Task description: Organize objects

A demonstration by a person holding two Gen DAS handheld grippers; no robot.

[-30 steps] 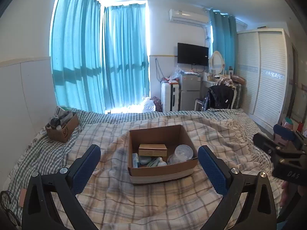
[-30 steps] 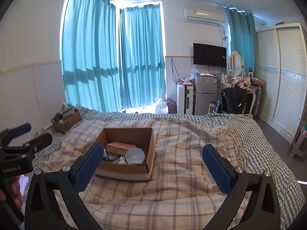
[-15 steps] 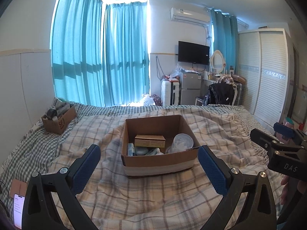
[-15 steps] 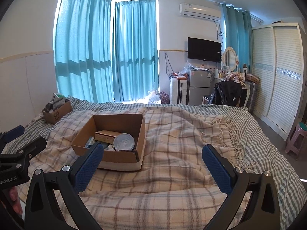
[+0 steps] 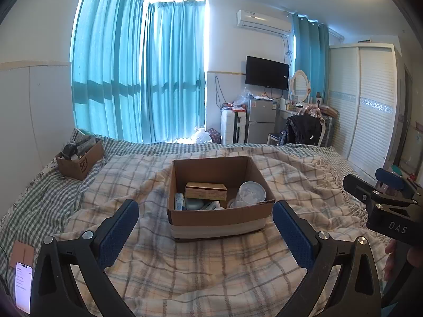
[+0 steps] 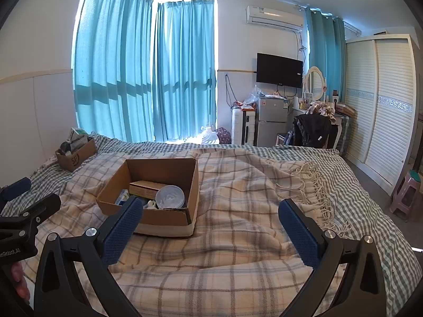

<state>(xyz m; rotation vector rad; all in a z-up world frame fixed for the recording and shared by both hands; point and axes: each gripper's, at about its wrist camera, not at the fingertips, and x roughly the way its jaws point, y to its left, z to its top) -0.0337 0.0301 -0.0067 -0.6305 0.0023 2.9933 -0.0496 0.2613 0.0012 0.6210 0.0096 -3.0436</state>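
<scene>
An open cardboard box (image 5: 219, 214) (image 6: 169, 218) sits on the plaid blanket in the middle of the bed. Inside lie a tan carton (image 5: 205, 190) (image 6: 144, 187), a clear round tub (image 5: 251, 192) (image 6: 170, 196) and small blue and white packs (image 5: 179, 202). My left gripper (image 5: 205, 228) hovers open just in front of the box, nothing between its fingers. My right gripper (image 6: 208, 224) is open too, to the right of the box over bare blanket. Each gripper shows at the edge of the other's view.
A smaller cardboard box (image 5: 80, 159) (image 6: 75, 155) full of items sits at the bed's far left near the wall. A lit phone (image 5: 23, 286) lies at the near left. A fringed blanket edge (image 6: 314, 185), wardrobe (image 6: 380, 111), pink stool (image 6: 405, 195), fridge and chair stand to the right.
Both grippers have moved closer to the box, which now looks larger and nearer in both views. Both stay open and hold nothing. The phone has come into the left wrist view.
</scene>
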